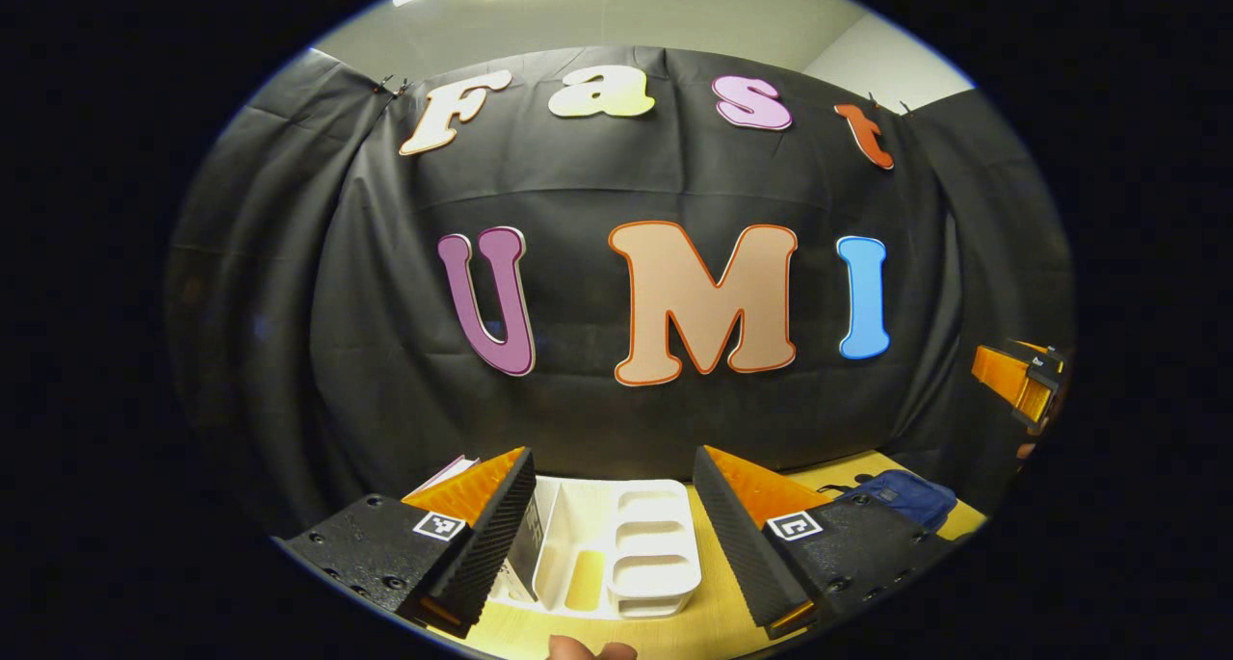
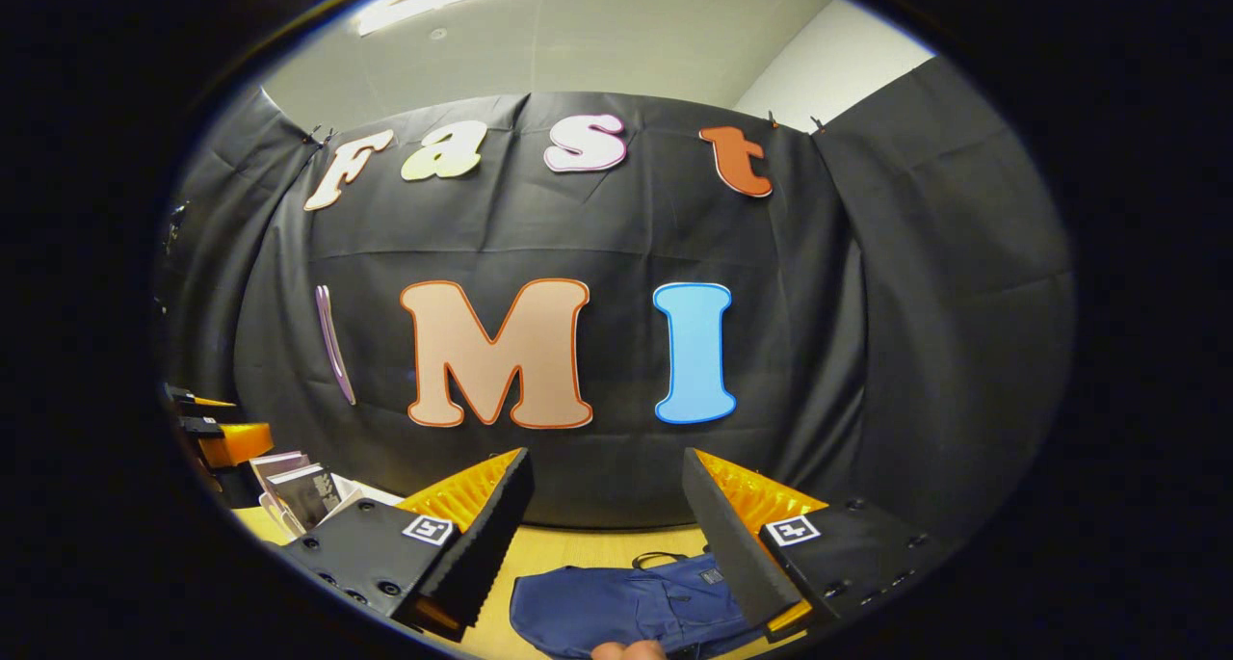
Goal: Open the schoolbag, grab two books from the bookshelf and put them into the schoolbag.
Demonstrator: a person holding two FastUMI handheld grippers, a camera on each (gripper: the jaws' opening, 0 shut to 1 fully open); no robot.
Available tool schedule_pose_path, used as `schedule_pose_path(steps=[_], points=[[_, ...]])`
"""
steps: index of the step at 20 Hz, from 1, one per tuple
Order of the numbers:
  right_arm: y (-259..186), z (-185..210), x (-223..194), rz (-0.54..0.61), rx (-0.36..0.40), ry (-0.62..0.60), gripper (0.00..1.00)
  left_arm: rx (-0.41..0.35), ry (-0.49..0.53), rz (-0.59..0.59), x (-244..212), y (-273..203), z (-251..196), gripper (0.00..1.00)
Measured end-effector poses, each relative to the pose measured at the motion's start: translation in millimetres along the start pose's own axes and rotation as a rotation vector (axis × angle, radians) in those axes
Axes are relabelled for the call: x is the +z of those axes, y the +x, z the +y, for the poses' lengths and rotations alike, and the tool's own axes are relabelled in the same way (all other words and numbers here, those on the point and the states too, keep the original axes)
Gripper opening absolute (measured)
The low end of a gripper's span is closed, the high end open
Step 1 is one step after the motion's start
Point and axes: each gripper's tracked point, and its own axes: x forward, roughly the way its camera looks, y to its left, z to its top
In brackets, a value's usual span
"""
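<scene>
In the left gripper view, the left gripper (image 1: 614, 506) hangs above the tabletop (image 1: 718, 621) with fingers apart and empty, facing the white bookshelf (image 1: 616, 554); books (image 1: 453, 469) stand at its left end. The schoolbag (image 1: 905, 496) lies off to the right.

In the right gripper view, the right gripper (image 2: 607, 515) hovers, fingers apart, over the schoolbag, which lies flat and looks unopened, though its zip is hard to make out. Every step seems left to do.

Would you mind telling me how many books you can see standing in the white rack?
2 books: in the right gripper view, a pale one behind and a dark one in front, upright in the rack on the table. More may be hidden behind the gripper.
</scene>
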Motion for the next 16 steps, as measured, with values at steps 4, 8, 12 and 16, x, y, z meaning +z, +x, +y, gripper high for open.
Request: schedule_pose_path(steps=[4,8,12,16], points=[[-3,19,-7,0.016,0.086,-0.036,0.96,-0.016,-0.006,0.01,-3,1,-3,0.96],[-12,26,-36,0.043,0.171,-0.293,1.0,-0.014,-0.02,0.032,-10,-2,-1,0.97],[-19,33,-88,0.125,0.254,-0.433,1.0,-0.001,-0.032,0.07,-21,-6,6,0.97],[-36,37,-155,0.227,0.364,-0.612,0.98,0.02,-0.049,0.1,-29,-12,17,0.97]])
